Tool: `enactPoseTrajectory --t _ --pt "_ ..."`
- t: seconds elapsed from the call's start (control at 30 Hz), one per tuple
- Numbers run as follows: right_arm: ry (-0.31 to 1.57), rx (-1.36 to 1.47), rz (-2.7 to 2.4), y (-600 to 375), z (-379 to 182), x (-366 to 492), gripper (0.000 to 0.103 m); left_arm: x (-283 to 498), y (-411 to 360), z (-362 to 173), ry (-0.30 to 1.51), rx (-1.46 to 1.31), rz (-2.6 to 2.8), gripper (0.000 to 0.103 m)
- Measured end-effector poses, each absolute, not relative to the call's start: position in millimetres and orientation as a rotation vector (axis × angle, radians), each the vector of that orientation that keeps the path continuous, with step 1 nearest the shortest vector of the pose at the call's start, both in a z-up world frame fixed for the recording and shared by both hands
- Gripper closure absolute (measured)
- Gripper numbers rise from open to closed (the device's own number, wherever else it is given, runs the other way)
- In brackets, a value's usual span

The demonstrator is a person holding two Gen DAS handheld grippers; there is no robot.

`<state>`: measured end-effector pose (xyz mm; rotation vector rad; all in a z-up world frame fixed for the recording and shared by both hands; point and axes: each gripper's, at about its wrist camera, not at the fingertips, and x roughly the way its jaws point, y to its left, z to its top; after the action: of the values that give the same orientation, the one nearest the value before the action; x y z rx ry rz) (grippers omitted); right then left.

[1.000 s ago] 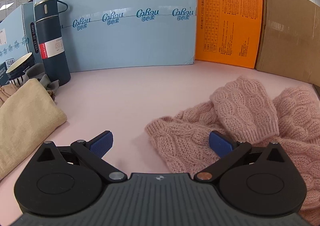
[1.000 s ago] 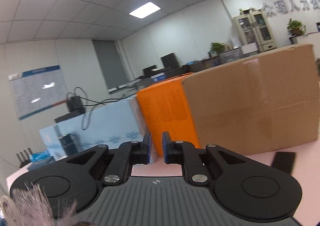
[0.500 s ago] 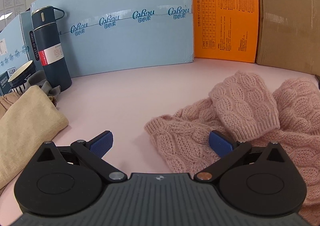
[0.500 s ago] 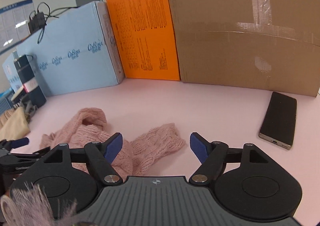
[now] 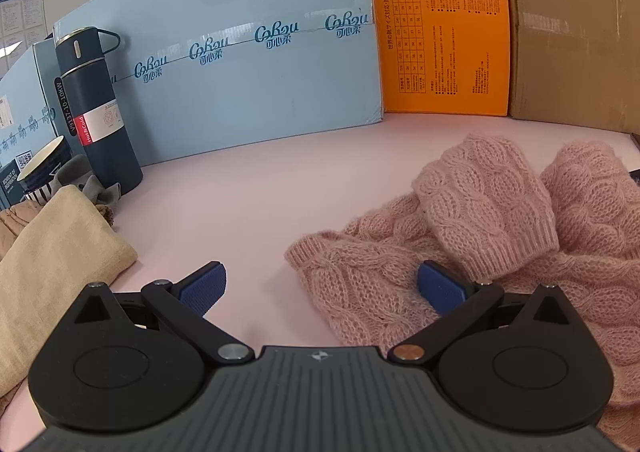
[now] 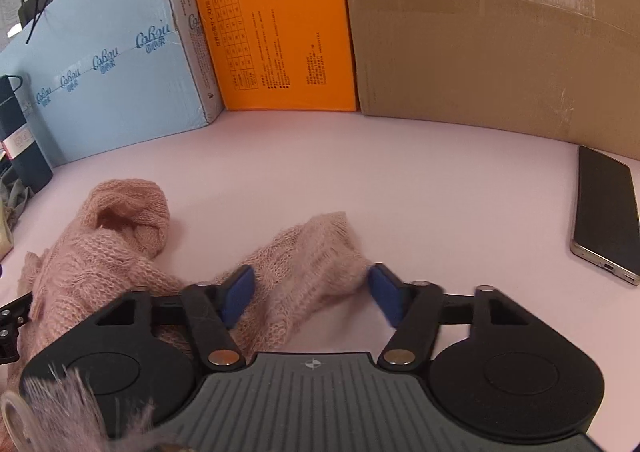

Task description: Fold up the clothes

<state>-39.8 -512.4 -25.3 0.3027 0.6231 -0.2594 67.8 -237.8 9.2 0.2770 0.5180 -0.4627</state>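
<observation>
On the far left, in the left wrist view, we are seeing a folded beige garment (image 5: 52,252) lying on the pink table (image 5: 248,187), with a striped cup (image 5: 38,171) and a dark blue flask (image 5: 96,111) standing upright behind it, against the light blue box (image 5: 240,63). A small grey cloth (image 5: 90,185) is lying at the foot of the flask.

We are holding our left gripper (image 5: 322,286) low over the table with its jaws spread wide and nothing between them. Its left pad is hanging over bare table, while its right pad is sitting at the edge of the pink knitted sweater (image 5: 500,223). The sweater is lying crumpled on the table, one cuffed sleeve folded across the rest.

Behind the sweater, an orange box (image 5: 440,31) and a brown cardboard box (image 5: 572,43) are standing side by side along the back of the table.

In the right wrist view, we are holding our right gripper (image 6: 312,294) with its jaws wide apart too, straddling an end of the sweater (image 6: 312,256) without pinching it; whether the pads are touching the knit we cannot tell. The rest of the sweater is trailing off to the left. Well to the right, a black phone (image 6: 606,211) is lying flat near the cardboard box.
</observation>
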Motion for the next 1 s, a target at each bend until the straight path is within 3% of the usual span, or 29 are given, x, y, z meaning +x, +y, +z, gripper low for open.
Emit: enactPoseTrajectory --t 0.03,0.27,0.67,1.0 --pt "0.617 0.343 -0.242 -514.8 -25.5 -41.6 0.093 68.1 -237.7 9.1 0.52 0.275 -0.463 0.0" --pt "0.491 0.421 -0.201 -515.0 -3.3 -66.4 0.093 69.9 -236.5 8.0 0.53 0.26 -0.466 0.0" --pt "0.138 0.39 -0.267 -522.5 90.0 -158.0 0.093 71.3 -234.8 6.9 0.547 0.242 -0.468 0.0" --pt "0.02 0.405 -0.551 -561.6 90.5 -253.0 0.093 71.2 -234.7 6.4 0.549 0.243 -0.467 0.0"
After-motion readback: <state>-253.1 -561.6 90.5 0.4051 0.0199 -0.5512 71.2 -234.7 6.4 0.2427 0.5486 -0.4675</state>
